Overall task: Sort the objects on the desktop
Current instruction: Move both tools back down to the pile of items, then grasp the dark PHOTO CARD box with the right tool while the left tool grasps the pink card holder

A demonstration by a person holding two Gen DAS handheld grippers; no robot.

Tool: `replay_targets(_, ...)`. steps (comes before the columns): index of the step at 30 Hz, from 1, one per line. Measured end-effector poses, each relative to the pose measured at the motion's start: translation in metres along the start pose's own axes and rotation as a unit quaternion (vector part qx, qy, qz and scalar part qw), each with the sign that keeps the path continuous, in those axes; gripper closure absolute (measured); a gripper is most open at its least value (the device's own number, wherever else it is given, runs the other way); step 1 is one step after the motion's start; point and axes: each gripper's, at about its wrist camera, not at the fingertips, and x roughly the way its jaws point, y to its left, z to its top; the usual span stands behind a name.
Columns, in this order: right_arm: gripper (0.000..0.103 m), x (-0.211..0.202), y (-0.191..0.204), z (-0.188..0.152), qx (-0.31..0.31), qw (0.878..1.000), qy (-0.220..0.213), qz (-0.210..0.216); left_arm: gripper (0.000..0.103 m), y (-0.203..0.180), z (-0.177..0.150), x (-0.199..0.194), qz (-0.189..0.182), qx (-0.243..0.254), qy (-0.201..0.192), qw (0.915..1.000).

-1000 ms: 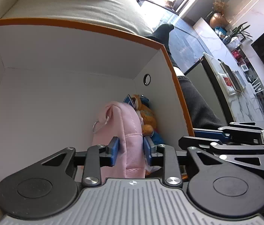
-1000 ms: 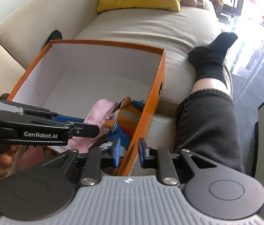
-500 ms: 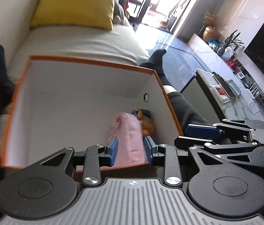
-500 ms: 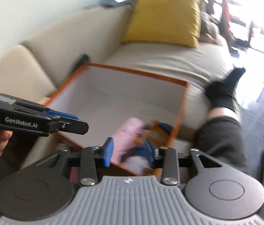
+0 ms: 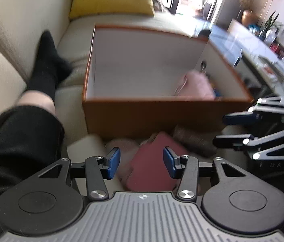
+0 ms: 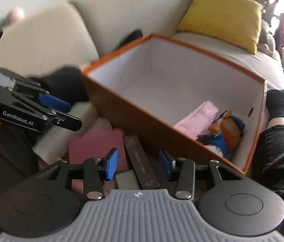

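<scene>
- Two things lie in the orange box point(image 6: 133, 109) already: a pink pouch point(image 6: 197, 119) and, touching it on the far side, an orange-and-blue plush toy point(image 6: 225, 133), both tucked into the corner ahead and to the right of the right gripper point(image 6: 138, 162).
- Both tongs are wide open and hold nothing. The left gripper point(image 5: 141, 162) hangs over the pile in front of the box, its blue pads either side of a maroon notebook point(image 5: 152, 169).
- The right gripper hovers above a dark flat case point(image 6: 142, 161), which lies just beside that notebook point(image 6: 96, 145).
- To my eye this is the step between drops: picking the next item to go in.
- The next move calls for lowering one gripper so its pads straddle an edge, then closing; the flat notebook may want tipping up first.
- A paler item left of the notebook is too blurred to name.
</scene>
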Motion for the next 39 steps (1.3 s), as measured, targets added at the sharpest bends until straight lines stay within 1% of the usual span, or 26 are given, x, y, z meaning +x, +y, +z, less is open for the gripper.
replay_targets(3,0.055,0.018,0.002,0.0,-0.026,0.999,0.029,0.0,0.045,0.003,-0.002,0.02,-0.009,0.015,0.022,0.9996)
replay_targets(4,0.054,0.022,0.001,0.0,-0.033,0.999,0.035,0.002,0.044,0.003,-0.001,0.026,-0.011,0.023,0.026,0.9993)
replay_targets(5,0.051,0.026,0.001,0.001,-0.038,0.998,0.041,0.004,0.041,0.002,0.0,0.031,-0.012,0.029,0.029,0.9991)
replay_targets(7,0.049,0.034,-0.001,0.004,-0.044,0.998,0.049,0.01,0.039,0.003,0.001,0.042,-0.017,0.04,0.04,0.9983)
replay_targets(9,0.05,0.042,-0.004,0.007,-0.047,0.997,0.06,0.021,0.037,0.005,0.005,0.054,-0.025,0.045,0.056,0.9971)
replay_targets(10,0.05,0.046,-0.005,0.007,-0.044,0.996,0.068,0.034,0.032,0.007,0.001,0.055,-0.033,0.045,0.06,0.9966)
replay_targets(12,0.052,0.054,-0.004,0.008,-0.043,0.995,0.078,0.047,0.032,0.007,0.003,0.059,-0.054,0.047,0.067,0.9952)
replay_targets(14,0.06,0.061,-0.003,0.007,-0.048,0.994,0.087,0.046,0.03,0.008,0.004,0.063,-0.067,0.044,0.074,0.9941)
replay_targets(18,0.065,0.068,-0.006,0.006,-0.038,0.994,0.094,0.047,0.03,0.012,0.004,0.071,-0.095,0.022,0.088,0.9913)
replay_targets(19,0.067,0.067,-0.007,0.006,-0.036,0.994,0.094,0.046,0.03,0.012,0.004,0.073,-0.103,0.017,0.091,0.9904)
replay_targets(20,0.072,0.067,-0.008,0.006,-0.034,0.994,0.095,0.046,0.032,0.012,0.003,0.073,-0.106,0.017,0.091,0.9901)
replay_targets(22,0.073,0.065,-0.01,0.005,-0.027,0.994,0.097,0.044,0.035,0.011,0.004,0.073,-0.107,0.018,0.091,0.9899)
replay_targets(24,0.074,0.063,-0.011,0.003,-0.025,0.994,0.095,0.038,0.04,0.01,0.004,0.073,-0.106,0.011,0.092,0.9901)
replay_targets(26,0.074,0.06,-0.012,0.001,-0.016,0.995,0.095,0.031,0.052,0.01,0.005,0.071,-0.107,0.003,0.087,0.9904)
replay_targets(27,0.075,0.058,-0.013,0.0,-0.011,0.995,0.094,0.029,0.054,0.01,0.005,0.068,-0.106,0.002,0.084,0.9908)
replay_targets(33,0.078,0.045,-0.016,-0.013,0.012,0.995,0.094,0.012,0.068,-0.003,0.002,0.051,-0.084,0.004,0.065,0.9943)
replay_targets(35,0.078,0.041,-0.02,-0.018,0.021,0.995,0.096,0.009,0.073,-0.011,0.001,0.045,-0.075,0.013,0.057,0.9955)
replay_targets(39,0.079,0.031,-0.025,-0.024,0.036,0.994,0.102,0.003,0.078,-0.034,-0.001,0.032,-0.049,0.044,0.046,0.9968)
